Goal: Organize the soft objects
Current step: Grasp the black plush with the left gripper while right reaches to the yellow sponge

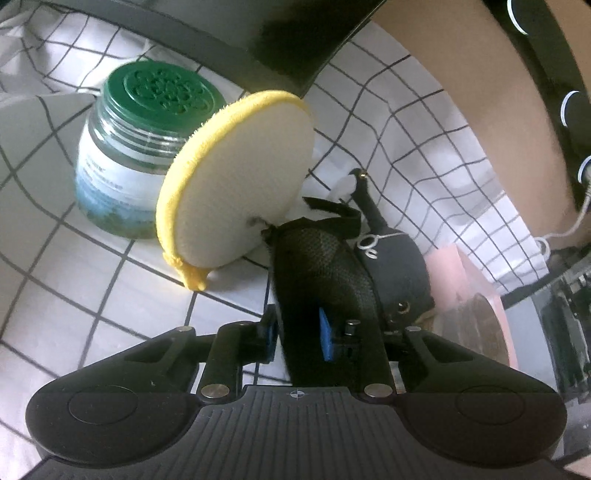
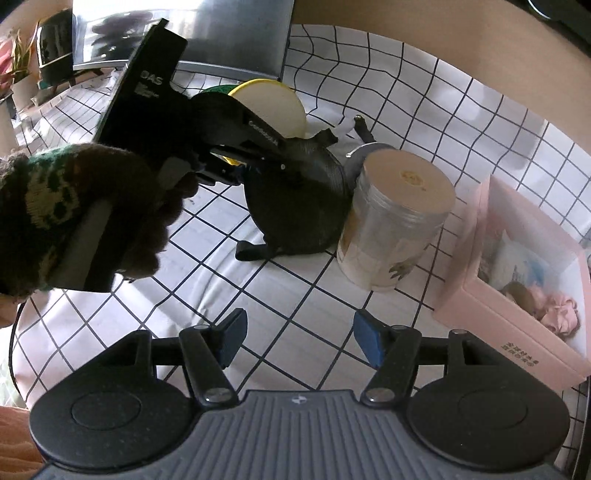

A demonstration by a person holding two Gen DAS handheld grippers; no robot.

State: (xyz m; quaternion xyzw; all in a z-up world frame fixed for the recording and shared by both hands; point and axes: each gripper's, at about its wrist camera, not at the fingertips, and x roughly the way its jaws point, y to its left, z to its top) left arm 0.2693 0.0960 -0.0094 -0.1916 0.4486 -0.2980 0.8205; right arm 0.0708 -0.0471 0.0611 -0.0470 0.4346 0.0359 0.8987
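A round black mesh pad (image 1: 325,266) with a strap stands on edge on the checked cloth, and my left gripper (image 1: 299,332) is shut on its near rim. In the right wrist view a gloved hand (image 2: 74,218) holds that left gripper (image 2: 255,171) against the black pad (image 2: 295,210). A cream round pad with a yellow rim (image 1: 240,177) leans on a green-lidded jar (image 1: 147,147) just behind. My right gripper (image 2: 299,341) hovers open over the cloth, nothing between its blue pads. A pink box (image 2: 517,295) at the right holds soft pink items.
A clear canister with a cream lid (image 2: 399,218) stands right of the black pad. A dark grey pouch (image 1: 399,269) with a white loop lies behind the pad. A black panel (image 1: 288,33) rises at the back. The checked cloth (image 2: 258,295) is wrinkled.
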